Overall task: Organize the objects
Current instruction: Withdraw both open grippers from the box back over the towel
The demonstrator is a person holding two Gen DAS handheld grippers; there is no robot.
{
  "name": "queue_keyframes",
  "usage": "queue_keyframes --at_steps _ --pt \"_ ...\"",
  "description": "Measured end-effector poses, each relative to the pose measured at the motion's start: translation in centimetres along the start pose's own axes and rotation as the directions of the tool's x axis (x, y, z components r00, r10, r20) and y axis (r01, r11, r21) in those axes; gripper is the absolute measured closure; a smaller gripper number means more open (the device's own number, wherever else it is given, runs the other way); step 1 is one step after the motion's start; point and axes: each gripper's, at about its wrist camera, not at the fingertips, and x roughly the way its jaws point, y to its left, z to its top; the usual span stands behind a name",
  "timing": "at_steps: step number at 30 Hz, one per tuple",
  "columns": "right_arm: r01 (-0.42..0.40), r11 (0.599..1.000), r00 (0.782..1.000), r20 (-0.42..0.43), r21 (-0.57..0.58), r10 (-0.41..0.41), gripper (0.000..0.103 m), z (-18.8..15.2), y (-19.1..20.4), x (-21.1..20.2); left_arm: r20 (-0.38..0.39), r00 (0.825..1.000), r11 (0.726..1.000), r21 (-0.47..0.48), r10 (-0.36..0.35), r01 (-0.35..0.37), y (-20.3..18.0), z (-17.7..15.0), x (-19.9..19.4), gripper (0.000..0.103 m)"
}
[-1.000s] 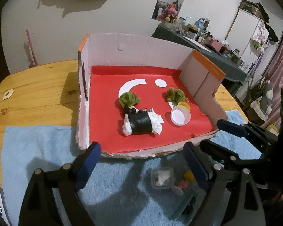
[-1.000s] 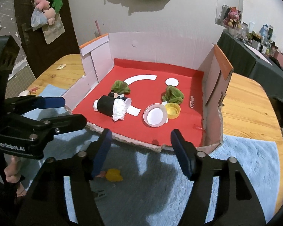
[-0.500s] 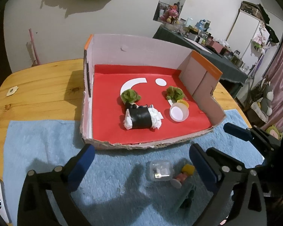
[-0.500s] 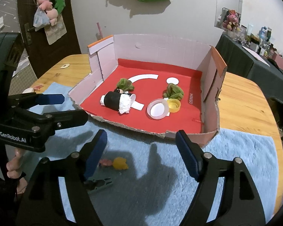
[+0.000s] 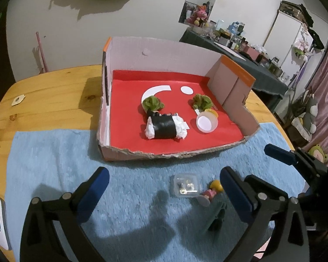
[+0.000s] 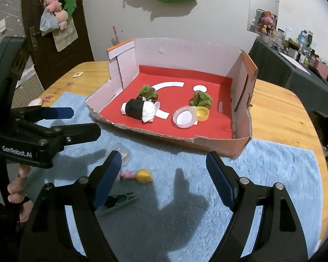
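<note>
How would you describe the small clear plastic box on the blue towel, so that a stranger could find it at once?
Start at the cardboard tray with the red floor, then look at the blue towel in front of its torn front edge. There lies the small clear plastic box, square with rounded corners. Unlike the pink and yellow toy figure and the dark green clip beside it, it is transparent.

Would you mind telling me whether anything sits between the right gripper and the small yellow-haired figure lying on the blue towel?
Nothing visible does. The right gripper has its jaws opening and empty, and the yellow-haired figure lies on the blue towel just ahead of its left finger, uncovered. The clear plastic case sits beside it and the green clip nearer the camera, neither across the path.
</note>
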Motion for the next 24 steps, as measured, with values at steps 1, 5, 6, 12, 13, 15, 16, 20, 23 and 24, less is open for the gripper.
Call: queue_keyframes --at_steps 1,5,6,12,13,15,16,20,23,24 --pt "0.000 1.000 1.000 0.001 -0.001 0.000 0.024 -0.1 0.1 -0.1 0.001 1.000 1.000 0.001 0.000 0.000 -0.1 -0.1 0.0 0.000" --pt "-0.003 1.000 1.000 0.002 0.001 0.003 0.024 -0.5 0.3 -0.3 0.003 1.000 1.000 0.005 0.001 -0.001 -0.1 -0.6 -0.2 0.000" --pt "-0.004 1.000 1.000 0.002 0.002 0.004 0.024 -0.6 0.4 -0.3 0.006 1.000 1.000 0.007 0.000 -0.001 -0.2 -0.7 -0.2 0.000" --pt "-0.007 1.000 1.000 -0.003 0.003 0.007 0.024 -1.3 0.7 -0.5 0.015 1.000 1.000 0.019 -0.003 0.002 -0.3 -1.2 -0.5 0.000" --pt "-0.008 1.000 1.000 -0.004 0.003 0.008 0.024 -1.4 0.7 -0.5 0.016 1.000 1.000 0.022 -0.003 0.003 -0.4 -1.4 -0.6 0.000" --pt "-0.010 1.000 1.000 -0.007 0.005 0.010 0.024 -1.6 0.7 -0.5 0.016 1.000 1.000 0.027 -0.004 0.004 -0.5 -1.6 -0.6 0.000" --pt "-0.010 1.000 1.000 -0.008 0.005 0.011 0.024 -1.7 0.8 -0.5 0.016 1.000 1.000 0.028 -0.005 0.005 -0.5 -1.7 -0.6 0.000" --pt "-0.015 1.000 1.000 -0.011 0.007 0.015 0.024 -2.0 1.0 -0.4 0.013 1.000 0.999 0.032 -0.006 0.006 -0.5 -2.0 -0.6 0.002" --pt "-0.019 1.000 1.000 -0.014 0.010 0.019 0.024 -2.3 1.0 -0.4 0.007 1.000 0.999 0.034 -0.010 0.010 -0.6 -2.3 -0.5 0.002" --pt "-0.020 1.000 1.000 -0.017 0.011 0.020 0.024 -2.4 1.0 -0.3 0.004 1.000 0.999 0.034 -0.010 0.010 -0.6 -2.4 -0.4 0.003"
